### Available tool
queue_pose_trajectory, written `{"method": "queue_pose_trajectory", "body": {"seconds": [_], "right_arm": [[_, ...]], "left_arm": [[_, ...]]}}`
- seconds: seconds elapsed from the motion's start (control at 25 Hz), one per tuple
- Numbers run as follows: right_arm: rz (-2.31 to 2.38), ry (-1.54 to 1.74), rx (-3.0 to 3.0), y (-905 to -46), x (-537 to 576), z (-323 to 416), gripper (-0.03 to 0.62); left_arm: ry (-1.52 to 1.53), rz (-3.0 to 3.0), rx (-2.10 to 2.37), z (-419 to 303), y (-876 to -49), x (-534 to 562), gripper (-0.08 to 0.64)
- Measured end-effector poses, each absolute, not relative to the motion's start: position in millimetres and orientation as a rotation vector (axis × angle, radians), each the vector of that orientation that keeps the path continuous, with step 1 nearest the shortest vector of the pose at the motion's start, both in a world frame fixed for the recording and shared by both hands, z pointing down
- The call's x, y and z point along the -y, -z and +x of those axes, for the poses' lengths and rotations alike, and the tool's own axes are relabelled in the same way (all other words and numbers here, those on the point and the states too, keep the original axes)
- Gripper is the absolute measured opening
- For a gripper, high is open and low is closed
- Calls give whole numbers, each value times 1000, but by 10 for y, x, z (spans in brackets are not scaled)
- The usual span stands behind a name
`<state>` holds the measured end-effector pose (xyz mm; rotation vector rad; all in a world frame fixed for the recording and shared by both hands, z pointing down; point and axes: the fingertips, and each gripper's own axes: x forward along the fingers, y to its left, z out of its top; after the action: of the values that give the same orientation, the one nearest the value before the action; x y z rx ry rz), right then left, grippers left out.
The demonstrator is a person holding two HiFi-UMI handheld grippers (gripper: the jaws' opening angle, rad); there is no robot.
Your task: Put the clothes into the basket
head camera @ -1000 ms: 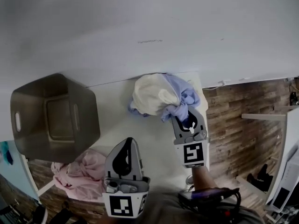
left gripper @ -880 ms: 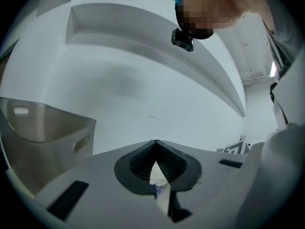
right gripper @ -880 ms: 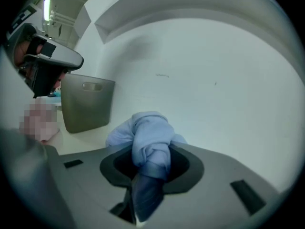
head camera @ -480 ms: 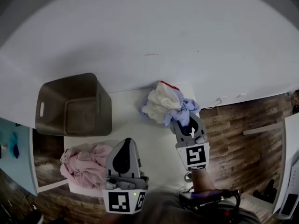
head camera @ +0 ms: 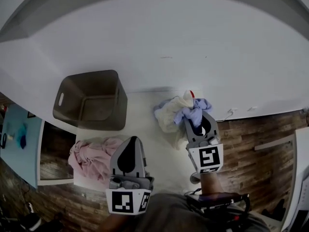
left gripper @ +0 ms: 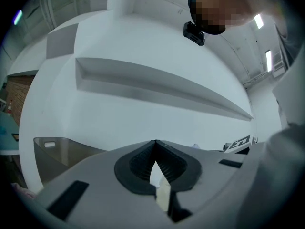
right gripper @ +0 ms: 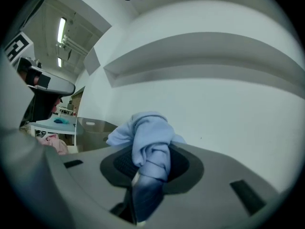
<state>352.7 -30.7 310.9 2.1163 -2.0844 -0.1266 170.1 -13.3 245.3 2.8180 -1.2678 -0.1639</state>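
The right gripper [head camera: 196,122] pinches a bunched fold of the blue garment [head camera: 192,111]. Soft and light, it should drape limply. The left gripper [head camera: 131,141] is closed and empty.

A plain white wall [head camera: 169,33] rises behind the flat white table [head camera: 147,120]. A long shallow ledge [left gripper: 157,85] runs across the wall above the table. Brown wood-plank floor [head camera: 251,139] lies to the right of the table. A pale blue flat surface [head camera: 19,146] stands to its left. Long strip lights [right gripper: 61,30] glow on the ceiling, high above the table.
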Motion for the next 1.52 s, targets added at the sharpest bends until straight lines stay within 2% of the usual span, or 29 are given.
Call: {"method": "queue_pose_trajectory", "body": {"seconds": [0.72,1.52], "right_arm": [[2186,394,2111,-2125,3,3081,123],[2198,495,2148,-1626,55,2621,124]], "left_arm": [[294,2864,1200,1336,-2206,109,9],[412,2859,1108,1061,-2084,373,9]]}}
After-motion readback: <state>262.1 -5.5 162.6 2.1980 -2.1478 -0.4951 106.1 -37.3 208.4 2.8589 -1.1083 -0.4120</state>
